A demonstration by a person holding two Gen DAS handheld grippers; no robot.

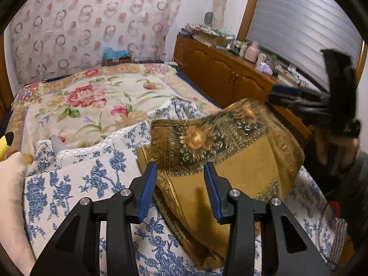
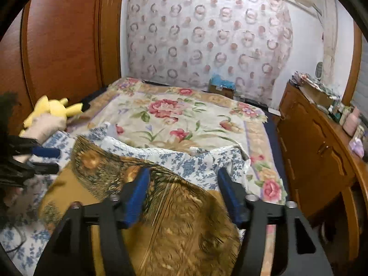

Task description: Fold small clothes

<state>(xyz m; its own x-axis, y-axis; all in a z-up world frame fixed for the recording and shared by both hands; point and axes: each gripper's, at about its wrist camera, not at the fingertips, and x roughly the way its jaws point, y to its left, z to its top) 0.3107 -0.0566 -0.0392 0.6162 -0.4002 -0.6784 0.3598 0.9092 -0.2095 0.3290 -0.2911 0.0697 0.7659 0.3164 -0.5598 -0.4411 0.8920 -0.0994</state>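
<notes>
both grippers [image 1: 180,188] [image 2: 184,195] gape, empty, over gold cloth [image 1: 230,161] on floral bed [image 1: 92,105].

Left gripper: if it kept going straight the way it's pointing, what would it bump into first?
Most likely the golden sunflower cloth: it lies right ahead of the open left gripper, though depth is hard to judge.

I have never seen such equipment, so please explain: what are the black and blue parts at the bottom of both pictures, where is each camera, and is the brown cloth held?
A person holds a hand tool in each hand; each carries a camera looking along its two blue-padded fingers. One picture is from the left gripper, the other from the right gripper. On the bed lies a blue-flowered cloth, and on it a folded gold sunflower scarf. Both grippers stand open over the scarf; neither grips it.
</notes>
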